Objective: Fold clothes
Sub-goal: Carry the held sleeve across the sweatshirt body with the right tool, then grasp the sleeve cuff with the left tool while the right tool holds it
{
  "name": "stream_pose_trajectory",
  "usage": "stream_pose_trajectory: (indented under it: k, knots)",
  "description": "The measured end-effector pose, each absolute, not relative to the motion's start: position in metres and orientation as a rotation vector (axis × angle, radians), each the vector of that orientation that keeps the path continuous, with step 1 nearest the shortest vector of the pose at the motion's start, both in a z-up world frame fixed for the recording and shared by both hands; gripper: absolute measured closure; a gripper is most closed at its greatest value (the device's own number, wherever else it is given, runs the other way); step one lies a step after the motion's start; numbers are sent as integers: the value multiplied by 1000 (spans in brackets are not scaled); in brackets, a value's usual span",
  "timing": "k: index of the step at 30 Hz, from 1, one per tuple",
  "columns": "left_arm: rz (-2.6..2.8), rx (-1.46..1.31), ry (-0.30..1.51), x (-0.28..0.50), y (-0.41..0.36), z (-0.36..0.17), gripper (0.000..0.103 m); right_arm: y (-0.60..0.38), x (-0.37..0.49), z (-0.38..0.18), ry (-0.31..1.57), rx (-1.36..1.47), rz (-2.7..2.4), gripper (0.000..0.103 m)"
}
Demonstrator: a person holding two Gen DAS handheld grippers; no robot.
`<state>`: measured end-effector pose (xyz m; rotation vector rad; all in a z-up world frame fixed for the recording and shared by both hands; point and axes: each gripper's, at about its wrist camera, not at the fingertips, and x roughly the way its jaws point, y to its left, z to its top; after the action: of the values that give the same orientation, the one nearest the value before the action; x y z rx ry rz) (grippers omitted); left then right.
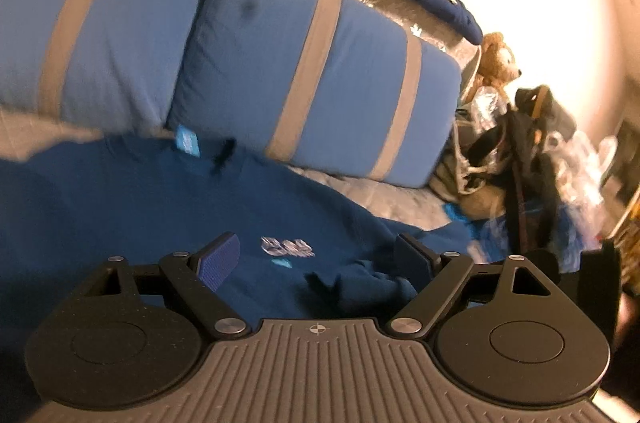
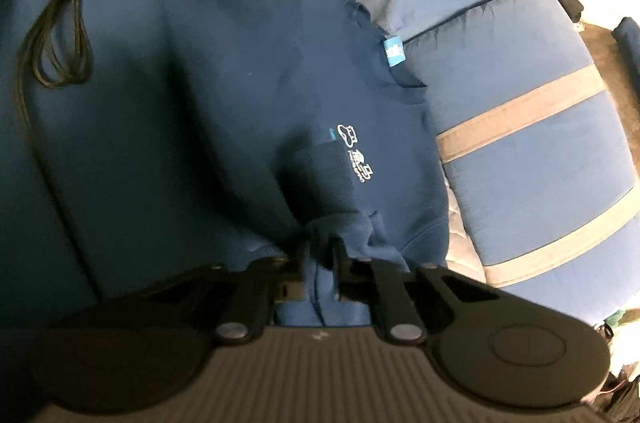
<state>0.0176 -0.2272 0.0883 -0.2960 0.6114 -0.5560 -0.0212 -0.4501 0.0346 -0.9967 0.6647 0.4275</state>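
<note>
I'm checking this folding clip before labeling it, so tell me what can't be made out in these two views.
- Left wrist view: the chest logo on the navy sweatshirt is smeared by motion blur, unreadable.
- Right wrist view: the sleeve fabric inside the right gripper hides the pads; grip depth unclear.
- Right wrist view: the sweatshirt's lower part is cut off by the left edge.
- Left wrist view: the clutter pile beside the teddy bear is too blurred to identify.

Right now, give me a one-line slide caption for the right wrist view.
Right gripper pinches a bunched sleeve of the navy sweatshirt, spread beside blue striped cushions.
</note>
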Motion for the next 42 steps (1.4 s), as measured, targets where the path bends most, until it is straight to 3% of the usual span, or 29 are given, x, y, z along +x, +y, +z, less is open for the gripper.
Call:
stream_pose_trajectory:
  k: [9,13,21,22,24,30,33,35,37,40,42]
  knots:
    - [-600,-740,977,62,-222,67,18,-488,-20,79,597,-639,422,96]
    - [-601,-983,1139,86,-235,34,18,-495,-24,86,572,-559,422,96]
    - [-552,-1436,1215,105,-254,-35,20,-499,-43,87,484,-520,424,96]
    - [-555,-1453,1216,104,-257,-40,22,-500,-46,87,471,-516,425,96]
    - [-568,-1458,1221,104,-261,-45,46,-502,-51,86,449,-519,431,96]
    - [-606,-1382,1199,106,-263,-31,84,-505,-61,83,423,-551,471,96]
    - [-635,-1290,1168,108,-264,-13,93,-508,-66,81,417,-562,508,96]
    - [-654,-1229,1147,109,-265,-1,93,-509,-69,80,411,-572,527,95]
    - [-670,-1170,1120,108,-265,12,94,-509,-72,79,404,-599,521,71]
    - [-697,-1094,1069,104,-265,34,94,-509,-75,79,398,-627,507,64]
    - [-713,-1059,1040,100,-264,46,94,-509,-76,77,390,-643,479,43]
